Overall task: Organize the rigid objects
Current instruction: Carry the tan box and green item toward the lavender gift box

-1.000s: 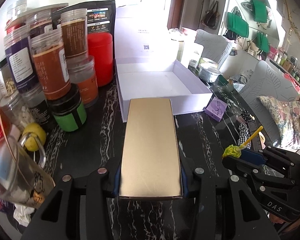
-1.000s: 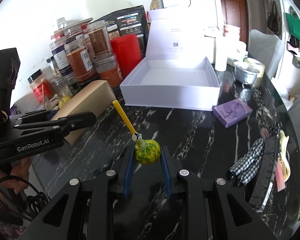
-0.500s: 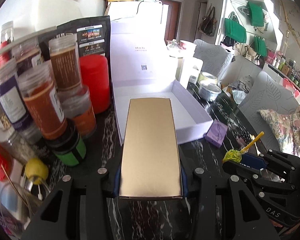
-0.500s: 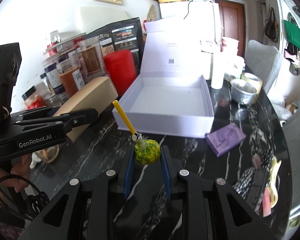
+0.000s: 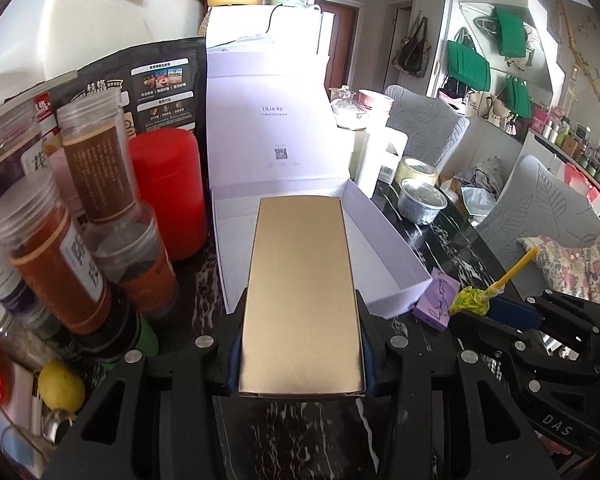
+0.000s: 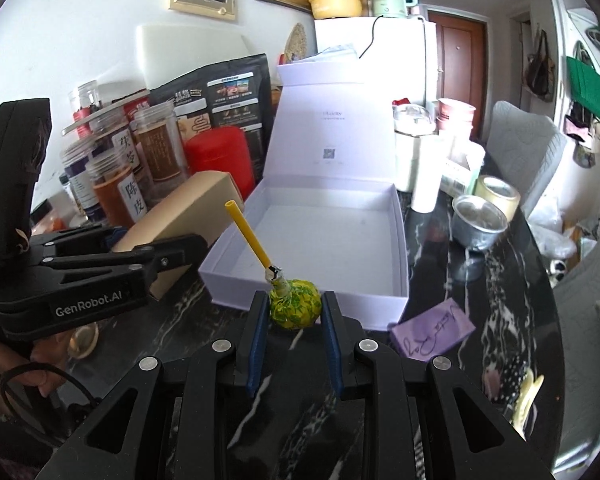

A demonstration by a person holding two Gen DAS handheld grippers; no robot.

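Note:
My left gripper (image 5: 300, 354) is shut on a long gold box (image 5: 302, 288), whose far end reaches over the open white box (image 5: 384, 236) with its lid upright. In the right wrist view the same gold box (image 6: 188, 216) hangs beside the white box's (image 6: 312, 302) left wall. My right gripper (image 6: 294, 316) is shut on a yellow-green wrapped lollipop (image 6: 295, 308) with a yellow stick, just before the white box's near wall. The left wrist view shows that lollipop (image 5: 470, 302) at the right.
Several spice jars (image 5: 52, 256), a red canister (image 5: 166, 188) and a black bag (image 5: 152, 84) crowd the left. A purple card box (image 6: 432, 334) lies right of the white box, a foil cup (image 6: 478, 222) and tape roll (image 6: 498, 194) behind. The black marble table (image 6: 496, 300) curves away right.
Both grippers have risen and advanced toward the white box. The gold box's far end now overlaps the box's inside, and the lollipop sits nearer its front wall.

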